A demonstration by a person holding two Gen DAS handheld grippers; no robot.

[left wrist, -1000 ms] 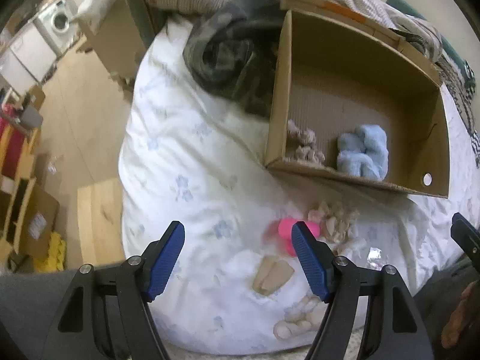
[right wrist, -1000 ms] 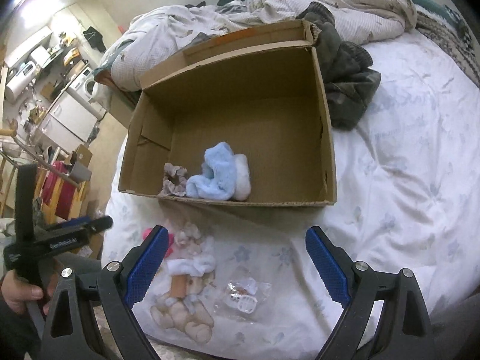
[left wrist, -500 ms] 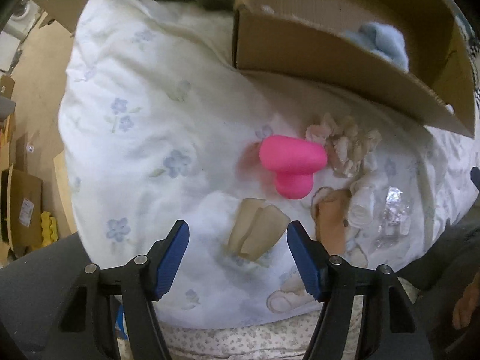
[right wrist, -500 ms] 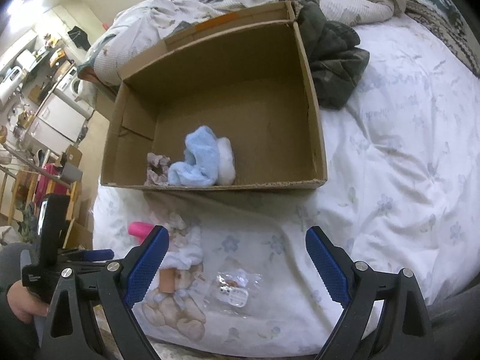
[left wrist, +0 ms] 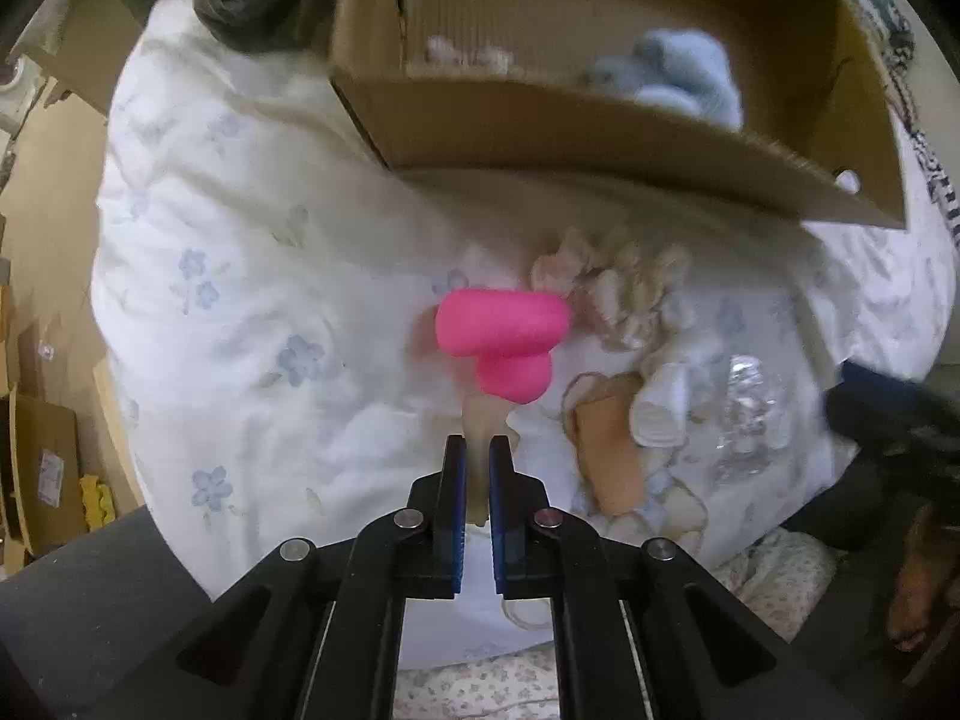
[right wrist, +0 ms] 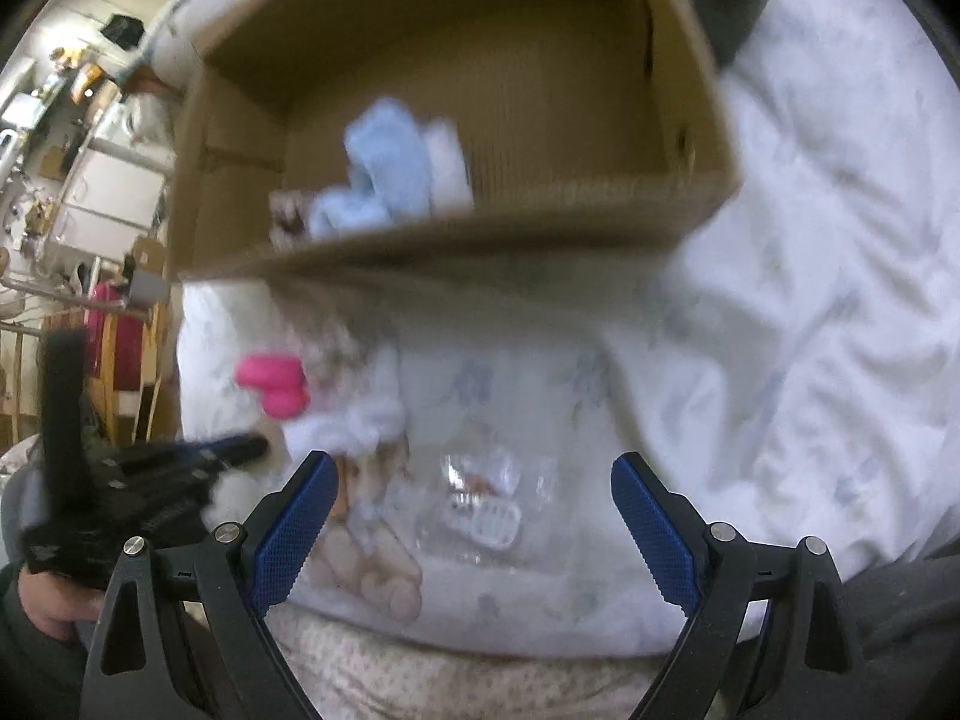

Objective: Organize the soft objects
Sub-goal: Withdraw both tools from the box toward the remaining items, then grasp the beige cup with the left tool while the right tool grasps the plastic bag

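Left gripper [left wrist: 477,461] low over the white floral duvet [left wrist: 252,312], pointing toward the brown cardboard box [left wrist: 576,132], blue pads pinched on one beige fabric piece [left wrist: 483,420], just short of one pink rounded soft toy [left wrist: 503,341]. Right gripper [right wrist: 474,531] hovers with fingers wide apart, nothing held, above one clear plastic packet [right wrist: 483,501]. In the box: one light-blue fluffy item [right wrist: 390,180] and one small beige scrunchie [left wrist: 465,55]. View is blurred.

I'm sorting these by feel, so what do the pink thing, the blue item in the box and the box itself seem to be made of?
Pink toy: smooth, matte, rounded, probably foam or silicone.
Blue plush item: fluffy fleece-like pile, though blurred.
Cardboard box: brown corrugated board, with ribbing visible on its floor.
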